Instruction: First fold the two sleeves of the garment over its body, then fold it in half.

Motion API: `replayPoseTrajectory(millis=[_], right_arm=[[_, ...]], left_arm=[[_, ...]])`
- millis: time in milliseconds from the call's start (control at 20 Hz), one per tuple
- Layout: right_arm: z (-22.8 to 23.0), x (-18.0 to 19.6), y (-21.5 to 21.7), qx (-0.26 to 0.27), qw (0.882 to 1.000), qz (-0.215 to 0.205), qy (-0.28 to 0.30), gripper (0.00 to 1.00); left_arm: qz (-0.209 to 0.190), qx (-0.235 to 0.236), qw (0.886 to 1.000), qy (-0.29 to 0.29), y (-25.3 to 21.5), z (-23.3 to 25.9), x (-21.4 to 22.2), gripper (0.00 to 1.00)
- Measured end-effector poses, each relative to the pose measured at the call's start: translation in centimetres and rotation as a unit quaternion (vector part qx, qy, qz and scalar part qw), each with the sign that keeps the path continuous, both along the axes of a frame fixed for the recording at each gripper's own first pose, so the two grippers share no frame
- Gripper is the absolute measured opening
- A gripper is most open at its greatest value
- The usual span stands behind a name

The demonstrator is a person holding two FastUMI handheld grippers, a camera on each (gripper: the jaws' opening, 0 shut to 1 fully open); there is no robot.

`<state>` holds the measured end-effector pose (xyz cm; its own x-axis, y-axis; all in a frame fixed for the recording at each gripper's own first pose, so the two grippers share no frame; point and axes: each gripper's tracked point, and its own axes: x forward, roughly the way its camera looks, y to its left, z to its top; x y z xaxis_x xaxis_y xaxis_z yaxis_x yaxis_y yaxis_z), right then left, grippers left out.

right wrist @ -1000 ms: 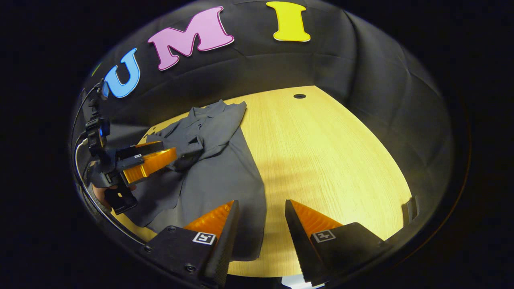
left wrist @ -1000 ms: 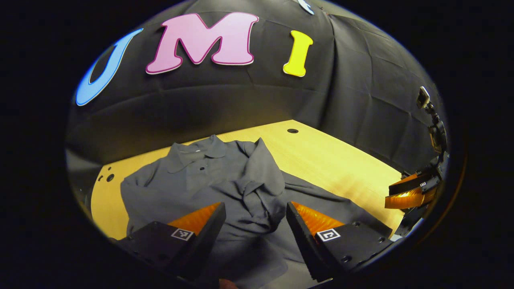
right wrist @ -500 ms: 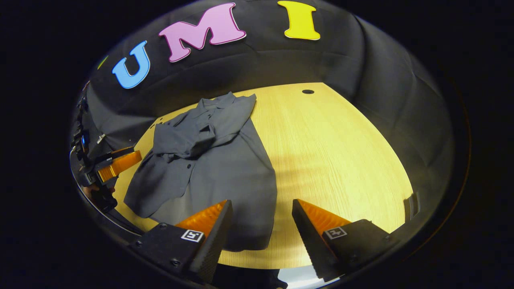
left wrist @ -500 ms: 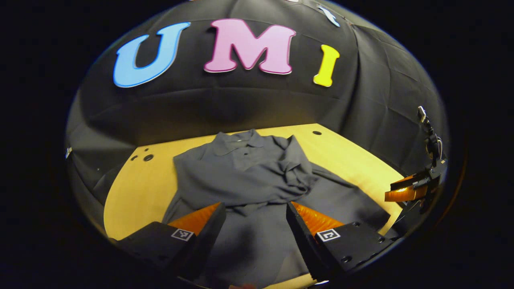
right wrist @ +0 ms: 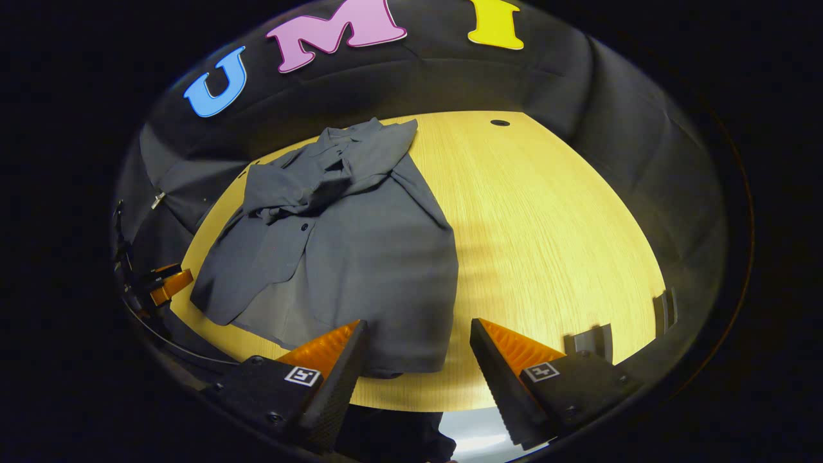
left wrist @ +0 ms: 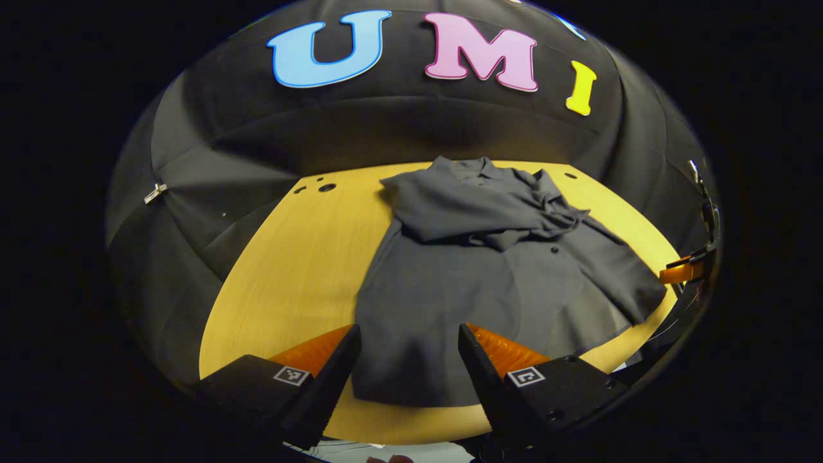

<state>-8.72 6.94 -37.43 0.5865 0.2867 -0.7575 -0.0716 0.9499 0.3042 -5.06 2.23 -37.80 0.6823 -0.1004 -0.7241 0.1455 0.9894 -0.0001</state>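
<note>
Both sleeves (left wrist: 495,215) lying bunched over shirt (left wrist: 450,296) chest, frame centre. Left gripper (left wrist: 406,360) and right gripper (right wrist: 416,357) hovering released near hem. Risk: lifting hem unevenly, loose sleeves sliding off, fold skewing.

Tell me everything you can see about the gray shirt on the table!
The gray shirt is a dark, soft-looking cloth shirt with a collar and small buttons down the front. It lies face up, mostly flat, on the wooden table, collar toward the booth's wall, hem near the front edge. Both sleeves are folded across the chest in a rumpled bunch. One lower front flap lies open to the side. It is not yet folded in half. Only the table touches it; both grippers are open, off the cloth.
</note>
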Motion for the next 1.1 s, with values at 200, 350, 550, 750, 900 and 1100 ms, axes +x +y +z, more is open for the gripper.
replayPoseTrajectory(millis=[200, 350, 550, 750, 900, 1100], right_arm=[[-1.4, -0.5, 0.2, -0.015, 1.0, -0.006, 0.013, 0.98], [-2.6, -0.7, 1.1, -0.009, 1.0, -0.003, 0.028, 0.98], [-3.7, -0.1, 1.7, -0.026, 0.999, 0.014, 0.027, 0.98], [-4.2, 0.0, 2.5, -0.068, 0.996, 0.06, 0.014, 0.98], [-3.8, 0.5, 5.1, -0.05, 0.994, 0.095, 0.018, 0.31], [-3.2, -0.6, 4.9, -0.035, 0.994, 0.104, 0.016, 0.07]], left_arm=[[0.004, 0.004, 0.999, 0.037, 1.2, -3.3, -1.5, 0.96], [0.003, 0.003, 0.999, 0.054, 1.5, -4.7, -1.9, 0.96], [-0.004, 0.009, 0.998, 0.067, 1.2, -5.7, -1.7, 0.95], [0.012, -0.01, 0.997, 0.072, 1.0, -5.9, -1.8, 0.97], [-0.024, -0.013, 0.997, 0.073, -1.1, -6.0, -1.6, 0.57], [-0.044, -0.018, 0.996, 0.073, -1.9, -4.7, -1.3, 0.06]])
